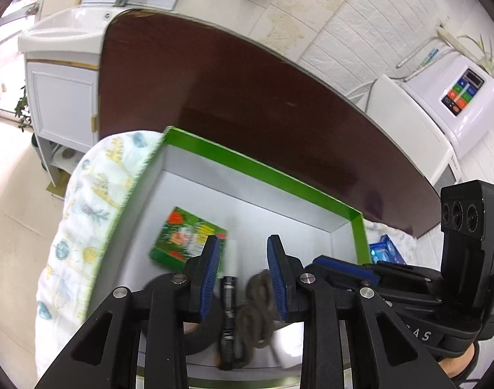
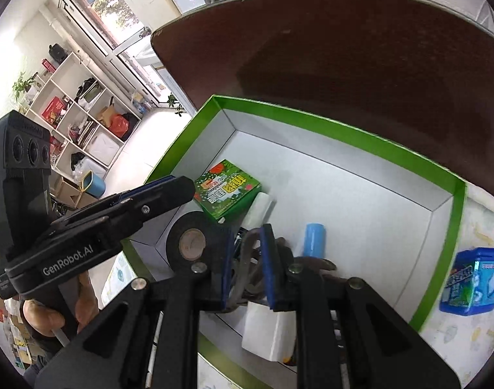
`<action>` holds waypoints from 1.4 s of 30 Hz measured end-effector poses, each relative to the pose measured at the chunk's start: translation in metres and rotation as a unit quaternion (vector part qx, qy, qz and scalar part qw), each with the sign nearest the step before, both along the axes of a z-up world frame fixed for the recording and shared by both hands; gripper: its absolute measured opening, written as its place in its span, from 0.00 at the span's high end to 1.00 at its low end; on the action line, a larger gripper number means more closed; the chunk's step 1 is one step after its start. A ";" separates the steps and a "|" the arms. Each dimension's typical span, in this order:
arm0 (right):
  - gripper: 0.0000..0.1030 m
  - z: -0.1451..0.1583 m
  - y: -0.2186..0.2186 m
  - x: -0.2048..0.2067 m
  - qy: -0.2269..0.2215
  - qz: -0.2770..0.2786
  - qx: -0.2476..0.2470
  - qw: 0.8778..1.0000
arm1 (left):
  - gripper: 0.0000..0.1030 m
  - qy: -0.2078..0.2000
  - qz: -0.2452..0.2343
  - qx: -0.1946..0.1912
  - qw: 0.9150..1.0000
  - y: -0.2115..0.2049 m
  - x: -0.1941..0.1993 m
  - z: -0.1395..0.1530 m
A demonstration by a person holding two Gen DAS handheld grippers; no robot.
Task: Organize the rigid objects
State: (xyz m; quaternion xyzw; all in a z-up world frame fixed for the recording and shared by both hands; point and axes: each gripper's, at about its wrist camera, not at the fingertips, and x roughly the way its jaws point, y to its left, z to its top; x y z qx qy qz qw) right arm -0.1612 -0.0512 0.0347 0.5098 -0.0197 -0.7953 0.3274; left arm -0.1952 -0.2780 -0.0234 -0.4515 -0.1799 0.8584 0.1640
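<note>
Right gripper pinching brown cord low inside green tray. Left gripper spread apart, empty, over black pen in same tray. Nearby in tray: tape roll, green box, blue cylinder, white block. Blue pack outside tray on patterned cloth.

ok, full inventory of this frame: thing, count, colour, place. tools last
box: 1, green rim, white inside, on patterned cloth
small carton: 1, green, inside box, far left
tape roll: 1, black, inside box, near left
blue cylinder: 1, inside box
brown cord: 1, inside box, near edge
blue pack: 1, on cloth, outside box
table: 1, dark brown
left tool: 1, black, blue pads, over box
right tool: 1, shut on brown cord
</note>
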 end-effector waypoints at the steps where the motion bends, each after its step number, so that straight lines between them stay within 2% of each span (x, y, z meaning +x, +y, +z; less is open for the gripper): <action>1: 0.83 0.003 0.006 -0.001 0.002 -0.006 -0.003 1.000 | 0.72 0.002 -0.006 0.000 1.000 0.007 0.001 0.003; 7: 0.83 0.021 0.074 -0.002 0.019 -0.055 -0.021 0.998 | 0.72 0.013 -0.060 -0.008 0.998 0.076 0.004 0.025; 10: 0.83 0.022 0.118 -0.007 0.019 -0.097 -0.025 0.995 | 0.72 0.010 -0.094 -0.011 0.995 0.121 0.004 0.031; 13: 0.83 0.013 0.166 -0.013 0.002 -0.144 -0.032 0.989 | 0.67 -0.015 -0.125 -0.007 0.992 0.166 0.001 0.028; 15: 0.83 0.004 0.198 -0.014 -0.012 -0.169 -0.036 0.985 | 0.57 -0.040 -0.145 0.001 0.989 0.192 -0.003 0.023; 20: 0.83 -0.016 0.241 -0.012 -0.044 -0.195 -0.061 0.978 | 0.57 -0.075 -0.158 -0.026 0.984 0.237 -0.006 0.008; 25: 0.81 -0.030 0.246 -0.015 -0.063 -0.185 -0.080 0.977 | 0.57 -0.105 -0.132 -0.039 0.985 0.243 -0.011 -0.007; 29: 0.73 -0.036 0.241 -0.025 -0.071 -0.165 -0.094 0.979 | 0.57 -0.124 -0.118 -0.045 0.984 0.243 -0.014 -0.014; 35: 0.73 -0.046 0.231 -0.039 -0.085 -0.155 -0.101 0.979 | 0.59 -0.143 -0.099 -0.042 0.984 0.238 -0.017 -0.023; 42: 0.73 -0.048 0.224 -0.041 -0.086 -0.143 -0.114 0.979 | 0.70 -0.133 -0.104 -0.025 0.985 0.233 -0.015 -0.025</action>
